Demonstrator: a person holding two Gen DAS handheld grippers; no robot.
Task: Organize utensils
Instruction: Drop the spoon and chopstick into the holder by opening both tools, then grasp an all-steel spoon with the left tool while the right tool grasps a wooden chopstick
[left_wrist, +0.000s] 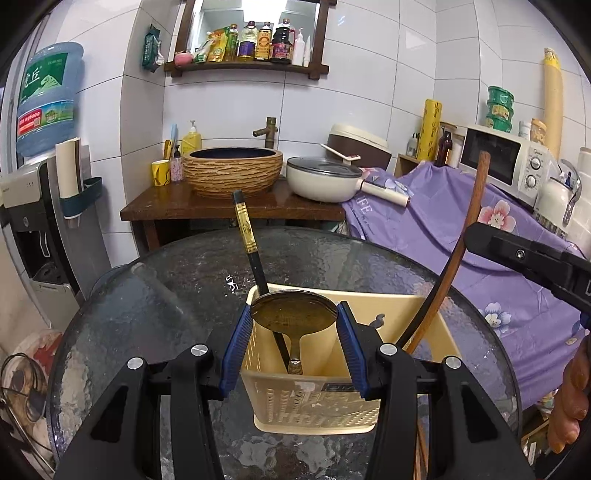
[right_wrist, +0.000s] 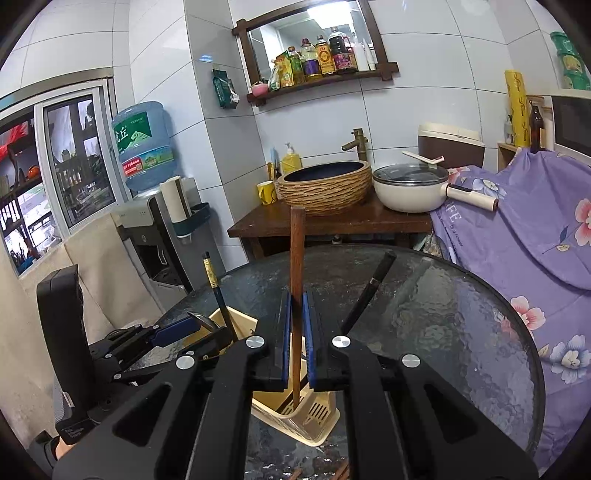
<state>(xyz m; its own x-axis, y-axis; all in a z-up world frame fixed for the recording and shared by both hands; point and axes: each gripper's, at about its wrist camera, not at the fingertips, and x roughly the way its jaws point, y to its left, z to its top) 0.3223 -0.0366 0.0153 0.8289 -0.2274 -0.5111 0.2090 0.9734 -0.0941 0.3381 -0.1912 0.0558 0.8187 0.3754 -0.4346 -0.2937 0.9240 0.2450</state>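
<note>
Tiled kitchen walls and a basin stand lie beyond the round glass table (left_wrist: 155, 295), where your cream slotted utensil holder (left_wrist: 314, 406) stands near you. Your left gripper (left_wrist: 293, 325) pinches a brass-toned spoon (left_wrist: 293, 312) by the rim of its bowl, one pad on each side, handle hanging down into the holder. Smooth, hard metal held by a curved edge could well slip or swing, so lower it slowly before letting go. Your right gripper (right_wrist: 296, 339) is pressed together on a wooden stick-like utensil (right_wrist: 296, 258), its lower end already inside the holder. It looks light and stiff; gripped mid-shaft, it should drop straight. A black-and-gold handle (left_wrist: 245, 229) leans from the holder's far left corner. On the table's far right, another dark utensil (right_wrist: 369, 288) waits; take it mid-shaft.
</note>
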